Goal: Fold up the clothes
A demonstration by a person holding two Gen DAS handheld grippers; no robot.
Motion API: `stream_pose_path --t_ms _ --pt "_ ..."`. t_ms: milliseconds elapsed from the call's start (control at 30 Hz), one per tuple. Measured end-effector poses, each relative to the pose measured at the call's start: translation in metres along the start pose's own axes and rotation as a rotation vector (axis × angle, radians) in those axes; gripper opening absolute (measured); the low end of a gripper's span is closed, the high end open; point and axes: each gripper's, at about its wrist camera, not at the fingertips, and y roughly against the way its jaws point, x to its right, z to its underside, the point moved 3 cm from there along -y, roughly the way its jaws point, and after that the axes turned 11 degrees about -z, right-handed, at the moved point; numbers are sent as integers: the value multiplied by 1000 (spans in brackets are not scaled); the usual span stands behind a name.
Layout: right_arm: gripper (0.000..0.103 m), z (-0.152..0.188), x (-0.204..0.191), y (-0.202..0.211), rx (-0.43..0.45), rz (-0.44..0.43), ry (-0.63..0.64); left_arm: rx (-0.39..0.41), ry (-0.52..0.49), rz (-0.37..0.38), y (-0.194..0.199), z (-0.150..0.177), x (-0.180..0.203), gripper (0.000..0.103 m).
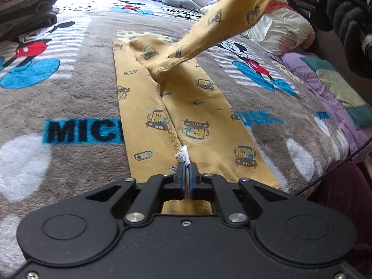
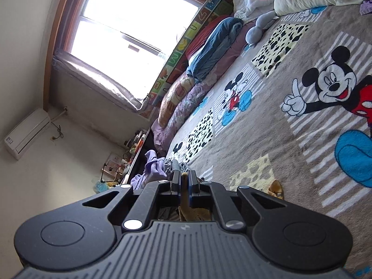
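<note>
Yellow children's trousers [image 1: 193, 116] printed with little cars lie lengthwise on the grey Mickey blanket [image 1: 69, 97]. My left gripper [image 1: 186, 167] is shut at the waist end, with the white label [image 1: 182, 155] sticking out between its fingers. One leg [image 1: 232, 16] is lifted off the bed and stretches up to the top right of the left wrist view. In the right wrist view my right gripper [image 2: 184, 183] is shut on yellow fabric [image 2: 186, 200], which bunches under the fingers. It is held tilted above the blanket [image 2: 279, 139].
Folded dark clothes [image 1: 25, 11] are stacked at the far left of the bed. Quilts and pillows [image 1: 279, 28] pile along the far right, with a blue soft toy [image 1: 179, 1] and a blue quilt [image 2: 214, 44] along the window side. A gloved hand [image 1: 348, 23] shows at top right.
</note>
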Motion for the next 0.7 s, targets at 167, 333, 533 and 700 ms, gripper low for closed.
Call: stream_pose_path --t_ms 167,333,533,700 --pt "8 1 13 -4 -2 35 -6 -12 21 73 0 -1 -4 3" --pt "8 3 26 -1 2 69 -18 19 78 176 15 -5 -21 8" --pt "8 7 35 10 0 88 -15 74 238 68 25 -13 -76 8" --pt "8 10 42 20 -4 102 -10 69 186 106 23 -12 -64 8"
